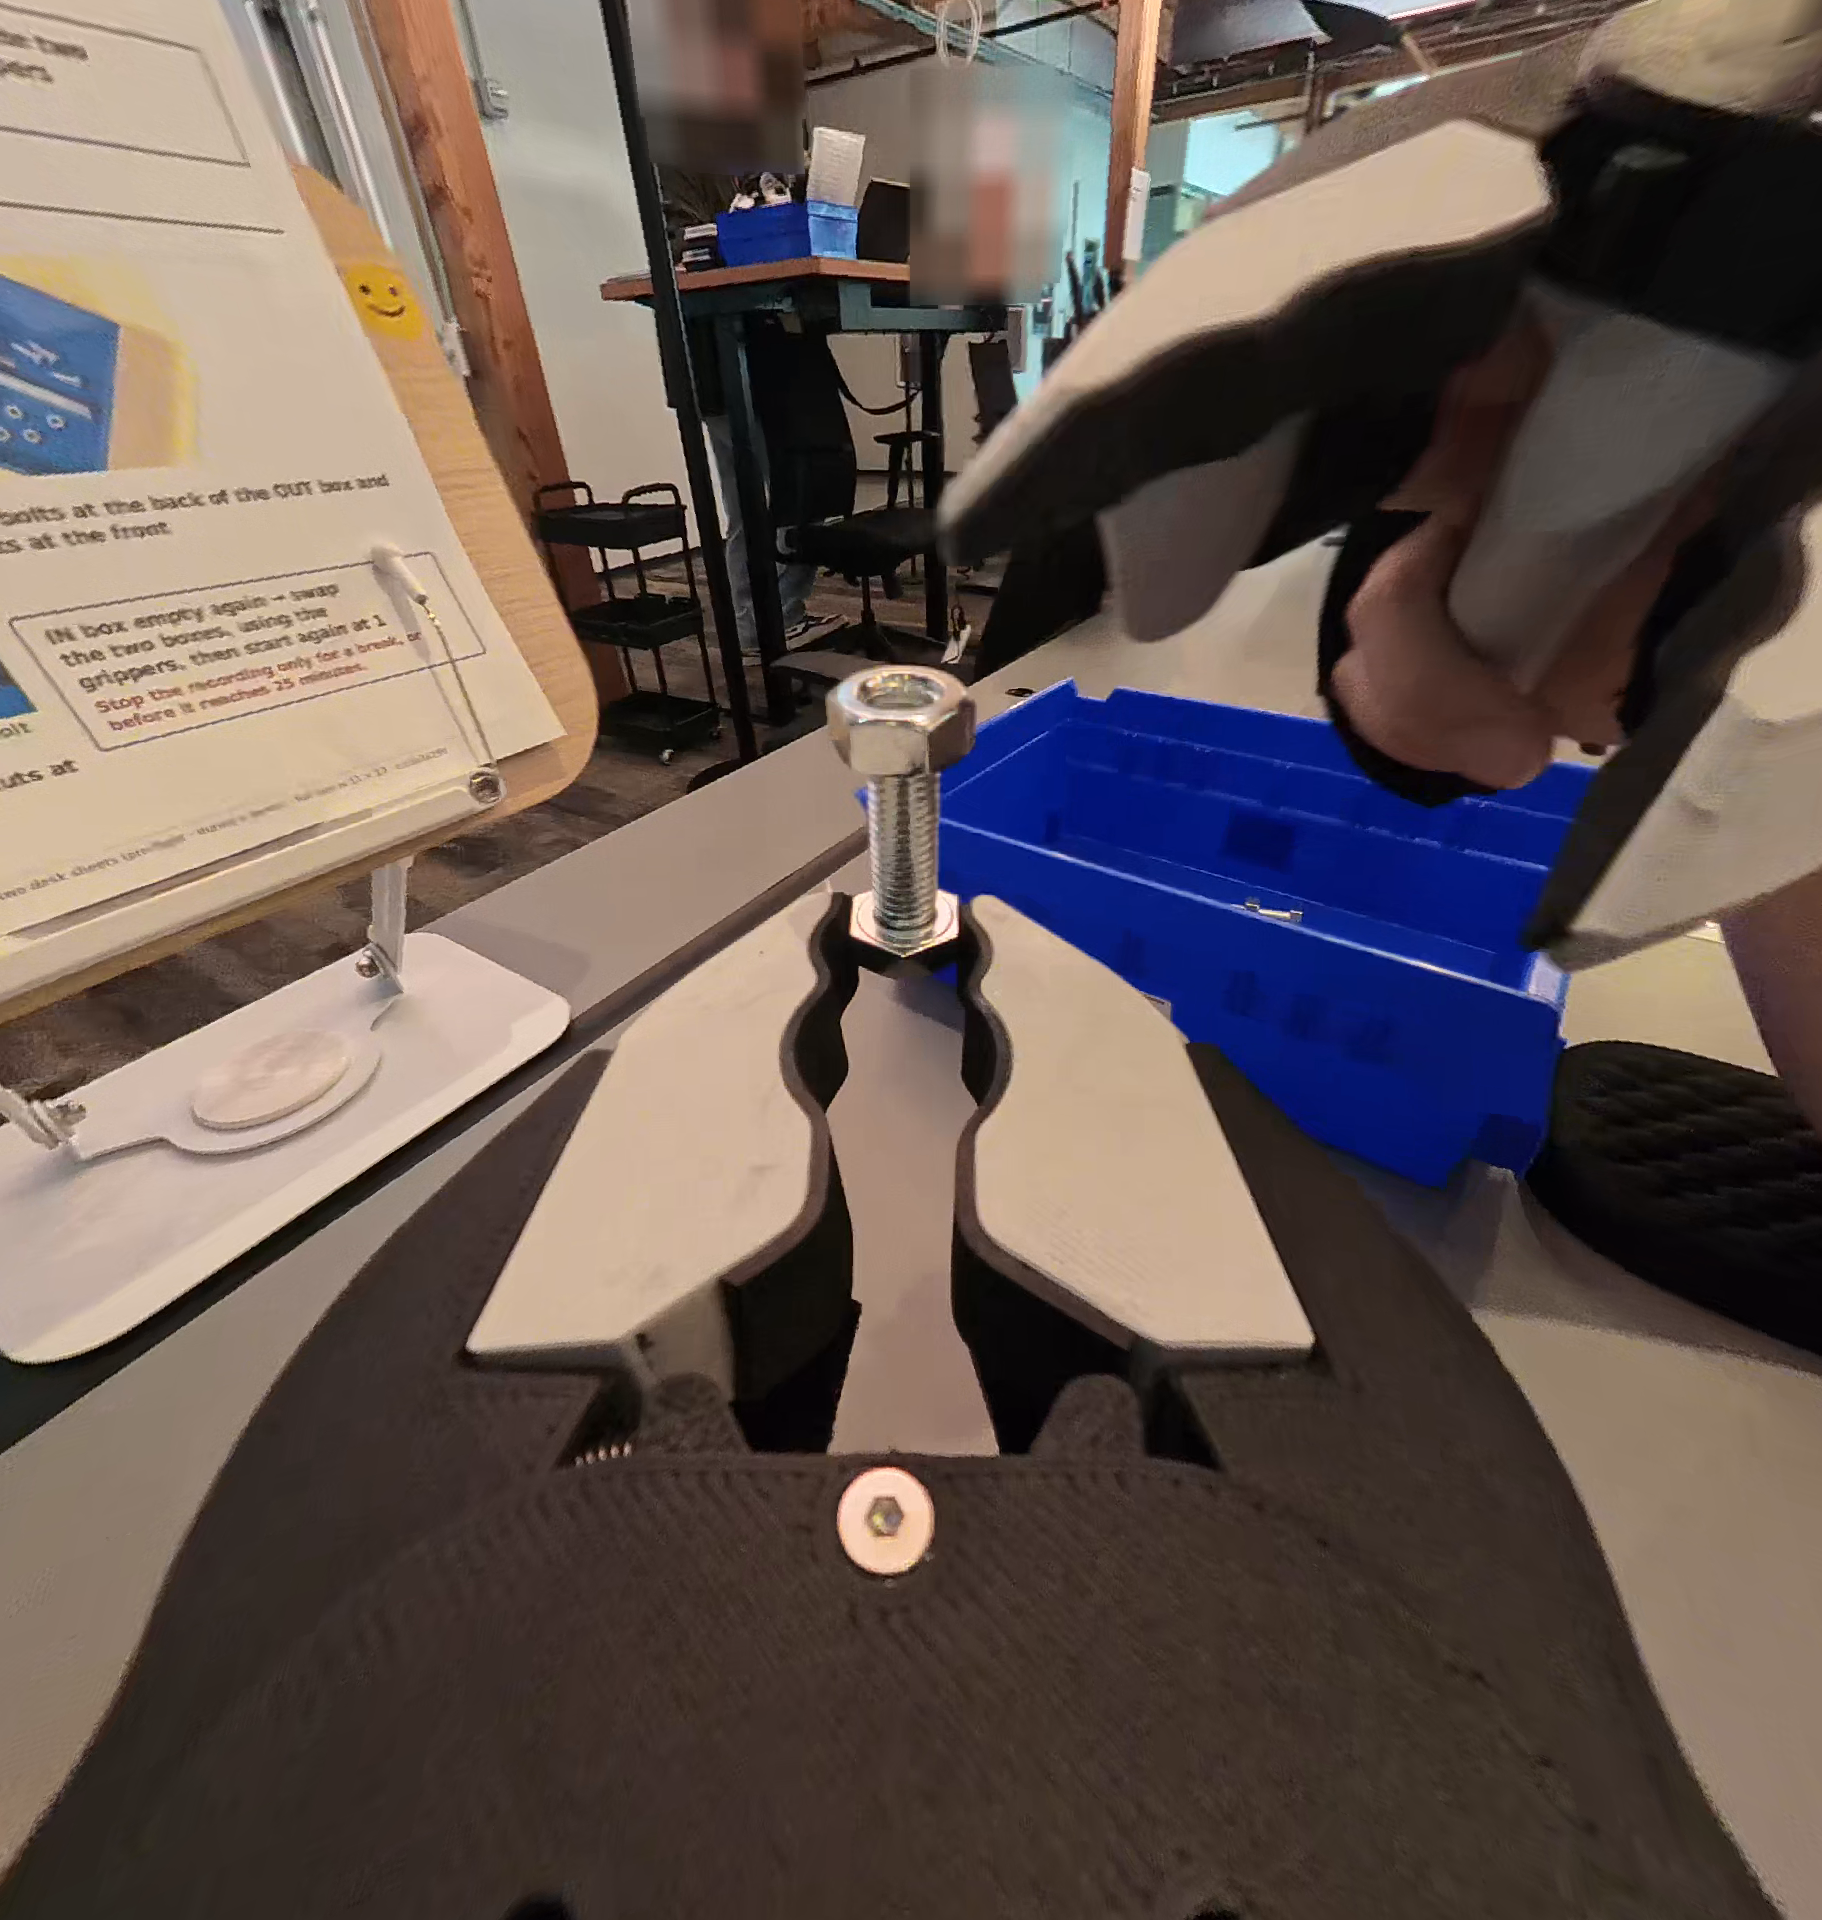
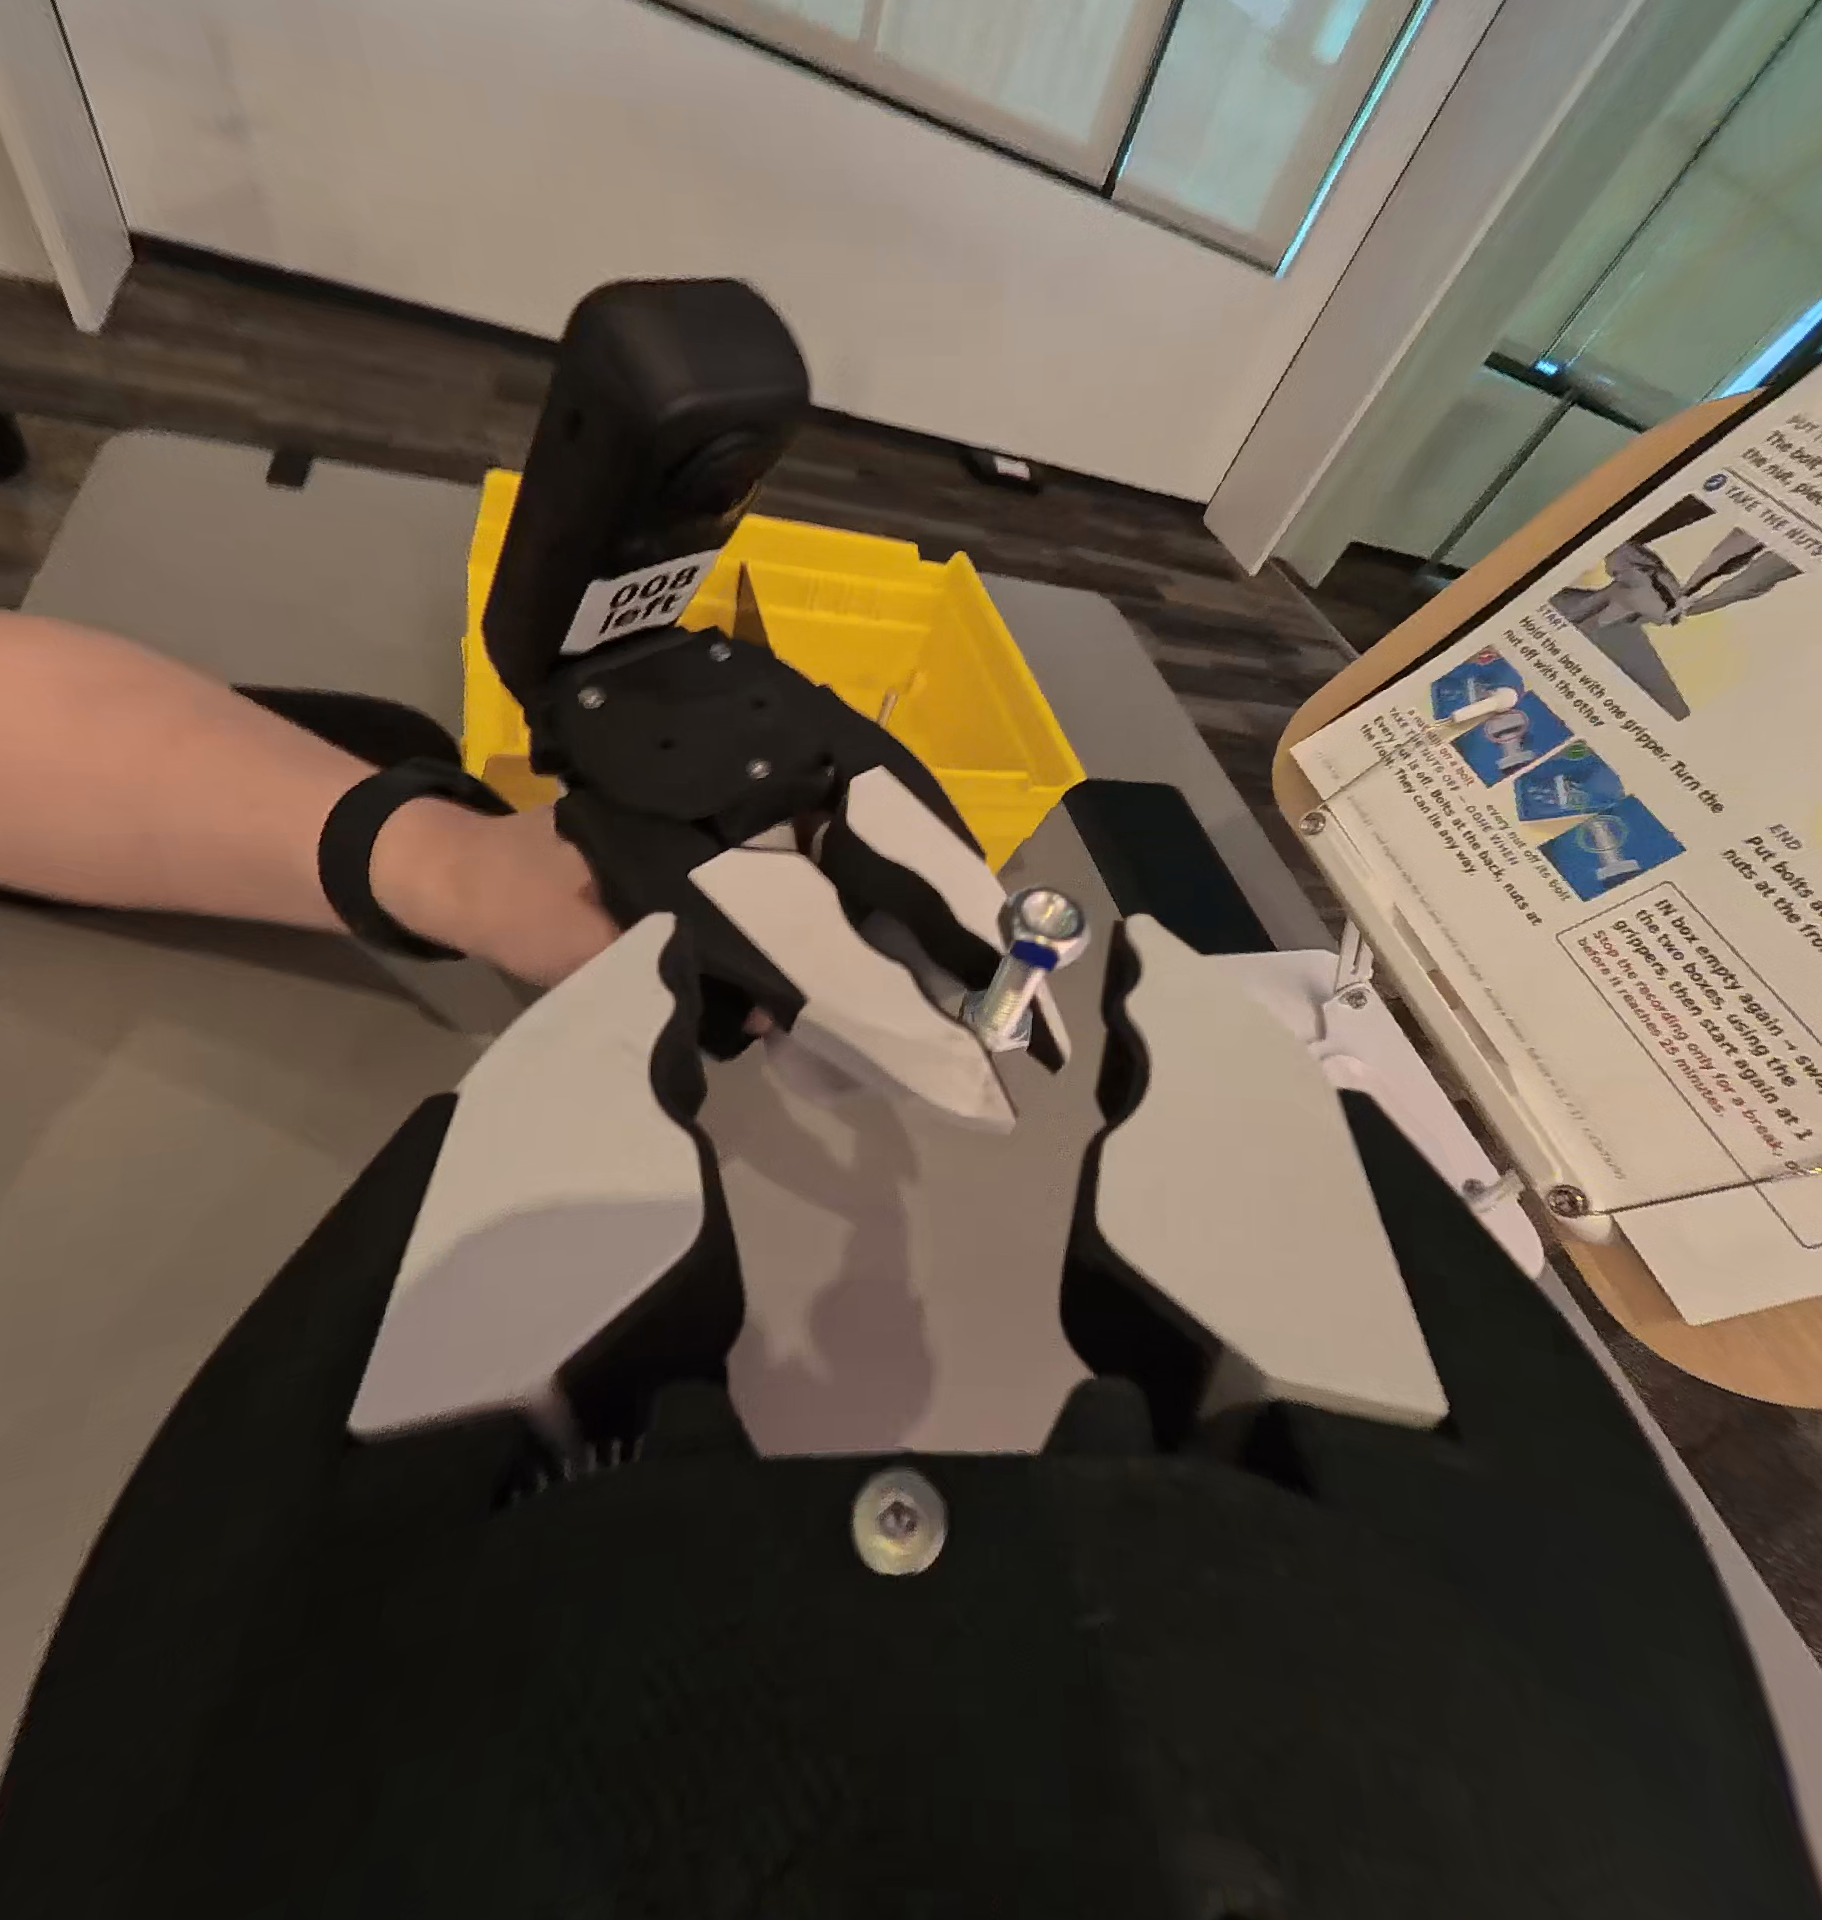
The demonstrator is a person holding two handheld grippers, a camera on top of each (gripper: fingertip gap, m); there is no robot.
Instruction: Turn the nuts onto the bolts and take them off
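While your left gripper (image 1: 902, 940) clamps the bolt (image 1: 899, 852) by its hex head, fingers nearly together around it, the threaded shank stands upright with a nut (image 1: 899, 717) seated at its very top. That nut is your hazard: it appears to hold by only a few threads, though the engagement cannot be confirmed from either view.

Your right gripper (image 2: 902, 997) is spread wide and holds nothing; it hovers above the nut, blurred in the left wrist view.

1. If you close off-centre, the fingers may tip the bolt in the left grip.
2. If the nut comes free before you have it gripped, it may drop to the grey table (image 1: 678, 883).

Beyond lie the blue bin (image 1: 1250, 935) and, in the right wrist view, the yellow bin (image 2: 990, 707); the instruction stand (image 1: 263, 1091) stands close enough to strike.
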